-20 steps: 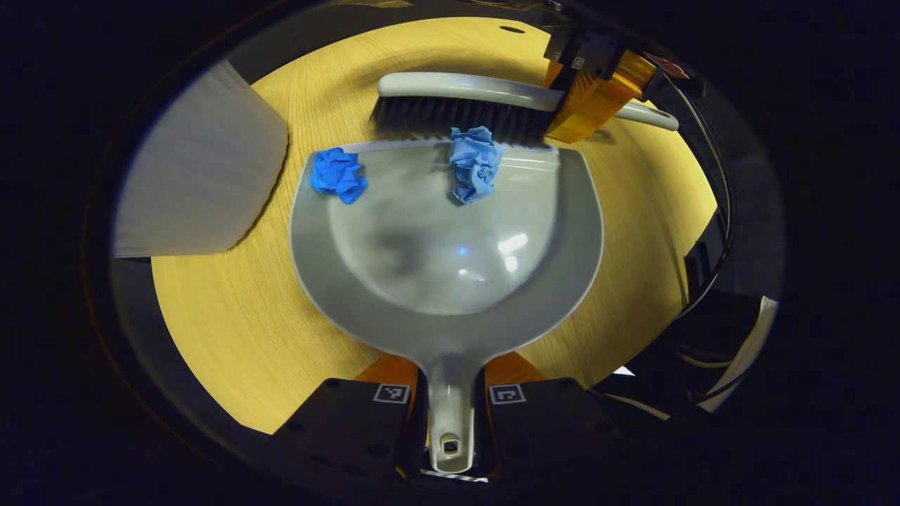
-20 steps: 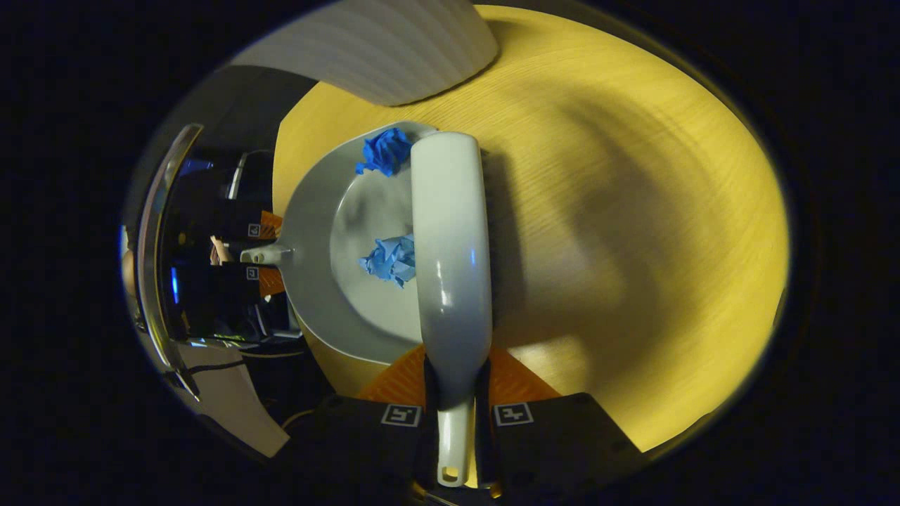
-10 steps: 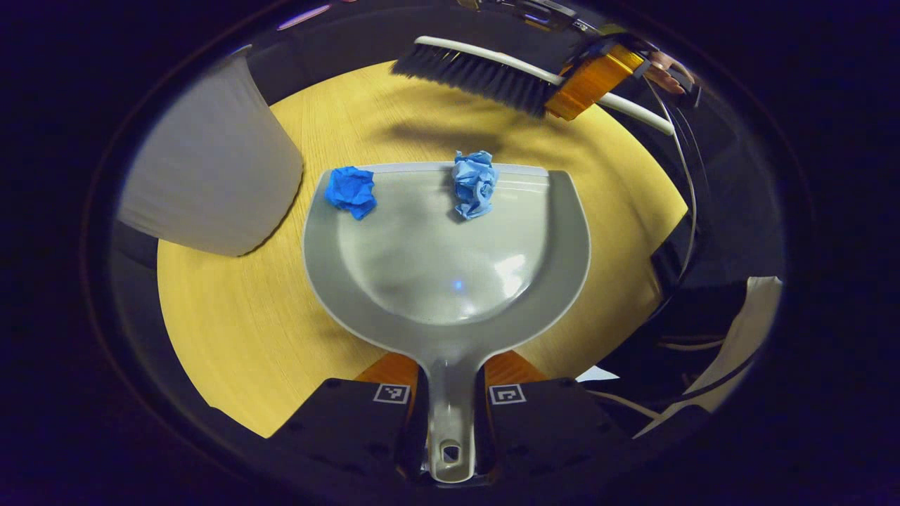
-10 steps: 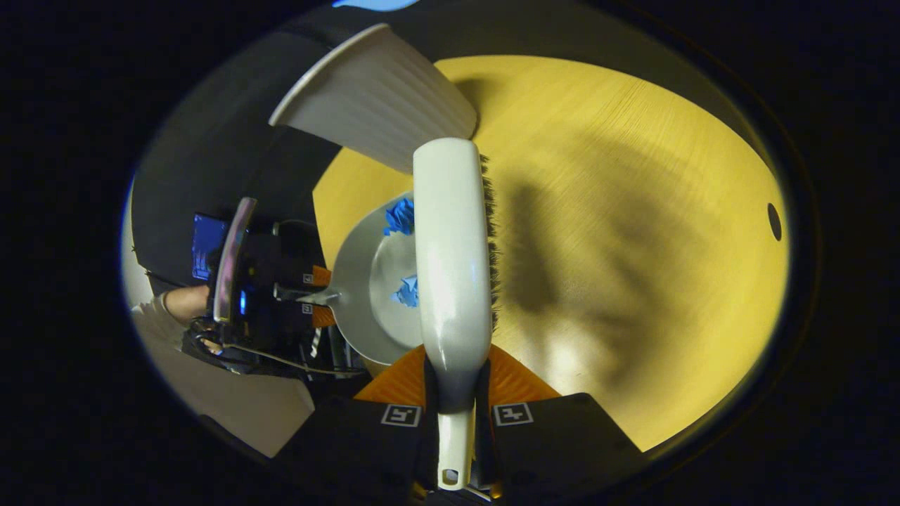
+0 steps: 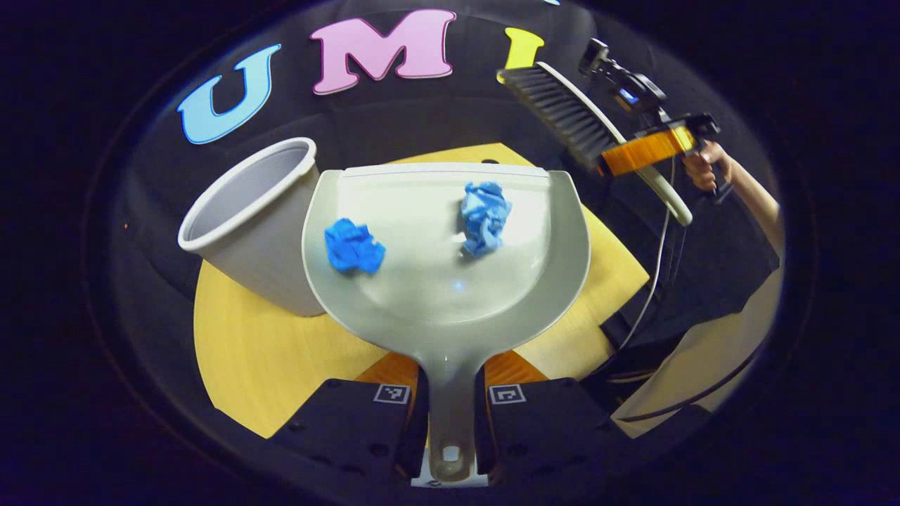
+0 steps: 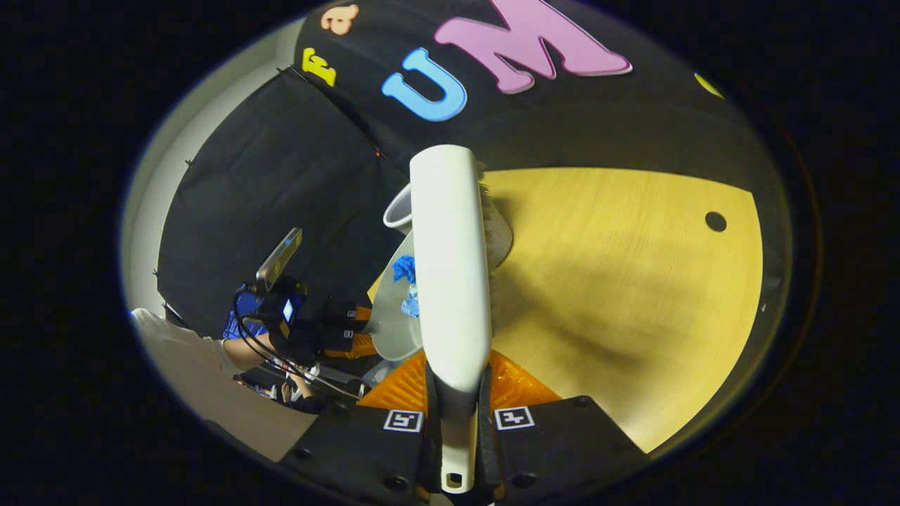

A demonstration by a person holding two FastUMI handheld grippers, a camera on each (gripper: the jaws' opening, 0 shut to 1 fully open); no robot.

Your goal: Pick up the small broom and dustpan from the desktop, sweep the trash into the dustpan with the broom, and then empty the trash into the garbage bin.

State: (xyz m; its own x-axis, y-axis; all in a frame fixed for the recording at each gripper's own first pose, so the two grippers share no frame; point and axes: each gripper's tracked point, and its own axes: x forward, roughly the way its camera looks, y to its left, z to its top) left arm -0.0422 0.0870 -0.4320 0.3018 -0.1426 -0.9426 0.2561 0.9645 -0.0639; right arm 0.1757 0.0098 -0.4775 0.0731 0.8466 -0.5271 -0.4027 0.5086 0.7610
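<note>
In the left gripper view, my left gripper [image 5: 450,404] is clamped on the handle of the grey dustpan [image 5: 422,295], both fingers pressing its sides, and the pan is lifted clear of the yellow wooden desktop [image 5: 246,351]. Two pieces of trash lie inside the pan: a dark blue paper wad [image 5: 354,247] toward its left half and a paler blue paper wad [image 5: 484,218] toward its right, apart from each other. The pan's left edge overlaps the side of the grey garbage bin [image 5: 242,211], which appears tilted, its open mouth facing up and left; I cannot tell whether pan and bin touch. At upper right, my right gripper [image 5: 643,151] grips the small broom [image 5: 562,112] held in the air well away from the pan, bristles pointing down-left, with a hand [image 5: 703,169] behind it. In the right gripper view, my right gripper [image 6: 455,414] is closed on the broom's handle, and the pale back of the broom [image 6: 450,260] runs straight up the middle, above the desktop [image 6: 633,295]. To its left I see the dustpan [image 6: 394,323] edge-on with blue trash in it, the left gripper [image 6: 344,330] on its handle, and the bin's rim [image 6: 397,211] just behind the broom.
</note>
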